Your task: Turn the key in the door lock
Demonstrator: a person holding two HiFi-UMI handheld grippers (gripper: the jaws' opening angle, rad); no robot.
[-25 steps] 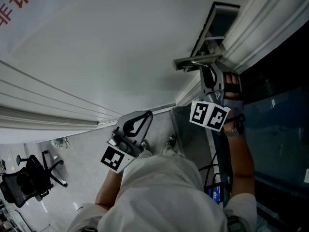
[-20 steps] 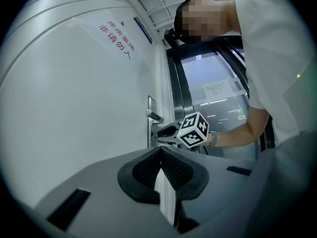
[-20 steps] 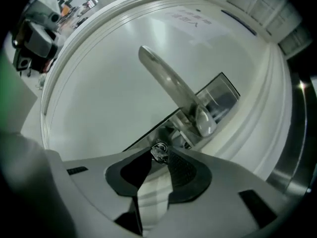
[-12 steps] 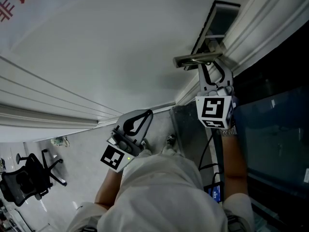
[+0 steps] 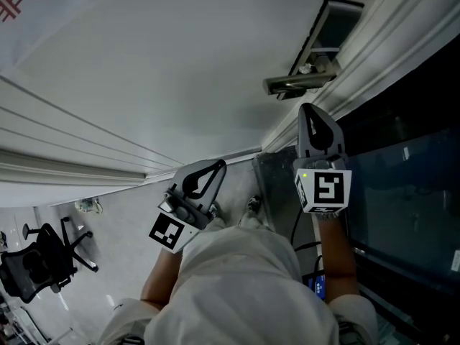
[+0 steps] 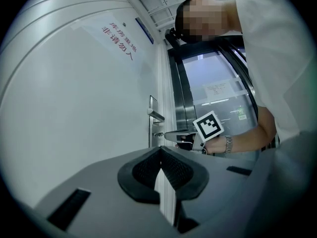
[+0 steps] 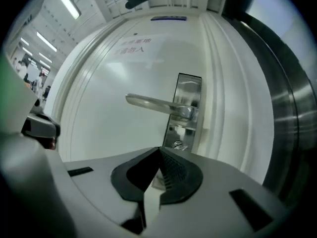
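Lock: the lock (image 7: 178, 144) sits just below the door handle (image 7: 153, 103); we cannot make out the key, it is too small.
Right tool: the right tool (image 7: 159, 158) is short of the handle; its jaws have just been closing and are now together, empty.
Left tool: the left tool (image 6: 159, 156) is well away from the handle, closed and empty.
Progress: we touch nothing, so we judge the turn either done or unstarted.

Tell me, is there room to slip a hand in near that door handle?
Yes: the white door is bare all round the handle, and a little air lies between the lock and the right gripper, whose jaws have just been closing, nothing seen between them. It is tight on the right, where the plate meets the door frame.
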